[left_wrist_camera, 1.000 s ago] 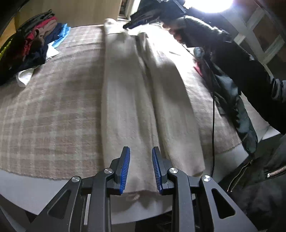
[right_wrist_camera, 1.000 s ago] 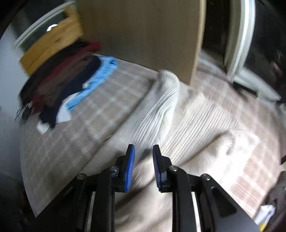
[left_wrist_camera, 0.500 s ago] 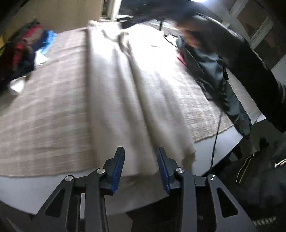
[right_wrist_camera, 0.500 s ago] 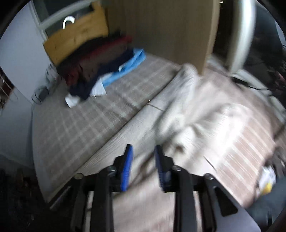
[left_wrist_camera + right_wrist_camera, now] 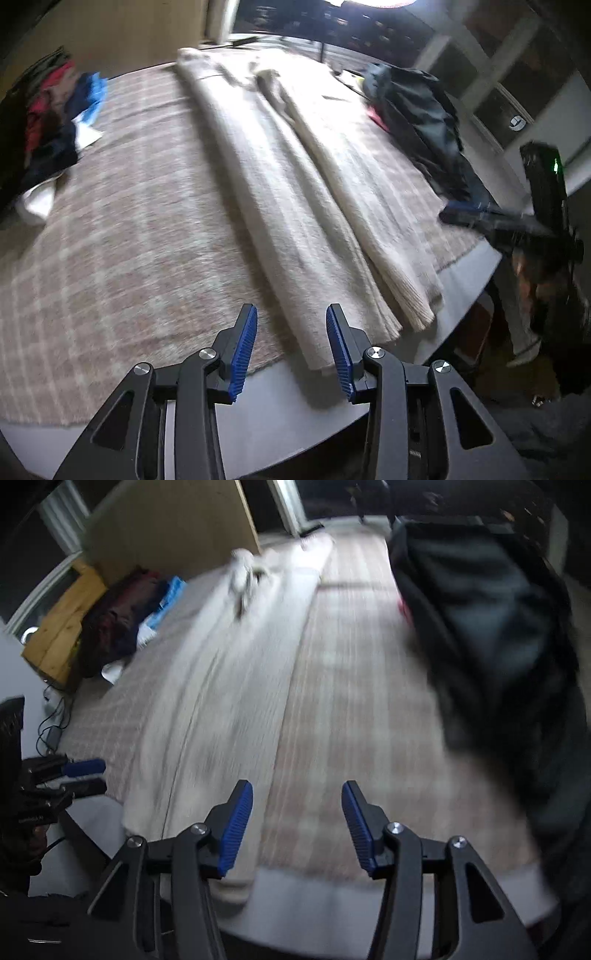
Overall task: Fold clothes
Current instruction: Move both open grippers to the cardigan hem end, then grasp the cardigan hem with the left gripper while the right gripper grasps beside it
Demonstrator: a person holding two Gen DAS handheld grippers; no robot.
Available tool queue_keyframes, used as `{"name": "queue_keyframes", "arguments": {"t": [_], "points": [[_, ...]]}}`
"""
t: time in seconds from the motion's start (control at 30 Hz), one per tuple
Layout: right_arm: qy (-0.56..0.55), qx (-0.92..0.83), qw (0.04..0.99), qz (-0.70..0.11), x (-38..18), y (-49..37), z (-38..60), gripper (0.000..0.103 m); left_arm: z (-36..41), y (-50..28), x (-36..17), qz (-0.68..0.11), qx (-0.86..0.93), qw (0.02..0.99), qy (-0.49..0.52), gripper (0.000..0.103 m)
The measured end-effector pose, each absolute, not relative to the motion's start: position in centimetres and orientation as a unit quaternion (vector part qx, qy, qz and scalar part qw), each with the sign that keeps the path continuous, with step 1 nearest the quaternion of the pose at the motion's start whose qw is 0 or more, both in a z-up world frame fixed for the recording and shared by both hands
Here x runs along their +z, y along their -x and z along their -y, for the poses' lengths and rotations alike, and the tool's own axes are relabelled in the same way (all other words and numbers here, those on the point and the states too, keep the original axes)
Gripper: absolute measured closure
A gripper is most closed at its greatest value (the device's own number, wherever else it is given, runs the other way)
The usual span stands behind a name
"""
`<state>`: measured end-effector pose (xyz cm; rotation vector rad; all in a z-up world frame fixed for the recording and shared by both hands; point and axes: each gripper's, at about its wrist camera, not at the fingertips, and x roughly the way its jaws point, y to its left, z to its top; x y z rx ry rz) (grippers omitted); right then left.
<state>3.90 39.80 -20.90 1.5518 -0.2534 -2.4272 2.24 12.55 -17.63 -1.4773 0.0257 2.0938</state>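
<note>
A checked beige cloth (image 5: 122, 236) covers the tabletop in the left wrist view, and on it the cream knit garment (image 5: 295, 192) lies folded into a long strip reaching the near edge, while the left gripper (image 5: 291, 347) hangs over that hem, jaws opening with nothing between them. From the right wrist view the same garment (image 5: 221, 686) lies left of the right gripper (image 5: 297, 827), whose jaws are opening, empty, over the cloth (image 5: 354, 709) beside a dark jacket (image 5: 491, 635).

A long folded garment (image 5: 295, 192) lies lengthwise along the middle of the cloth-covered desk (image 5: 280, 402); a heap of clothes (image 5: 48, 122) sits at its far left, a jacket (image 5: 424, 122) on its right side
</note>
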Motion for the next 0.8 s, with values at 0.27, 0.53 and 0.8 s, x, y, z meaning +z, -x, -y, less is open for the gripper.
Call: {"name": "queue_keyframes", "arguments": {"t": [0.27, 0.53, 0.8], "points": [[-0.555, -0.815, 0.128, 0.104, -22.8, -6.1, -37.2, 0.053, -13.1, -2.6, -18.8, -0.013, 0.762, 0.308, 0.57, 0.058], [-0.565, -0.808, 0.158, 0.059, -24.0, -4.3, -35.3, 0.053, -14.2, -2.7, -20.1, -0.01, 0.759, 0.288, 0.584, 0.058], [-0.558, -0.806, 0.197, -0.016, -24.1, -4.8, -33.6, 0.053, -15.9, -3.7, -21.0, -0.039, 0.76, 0.257, 0.596, 0.064]]}}
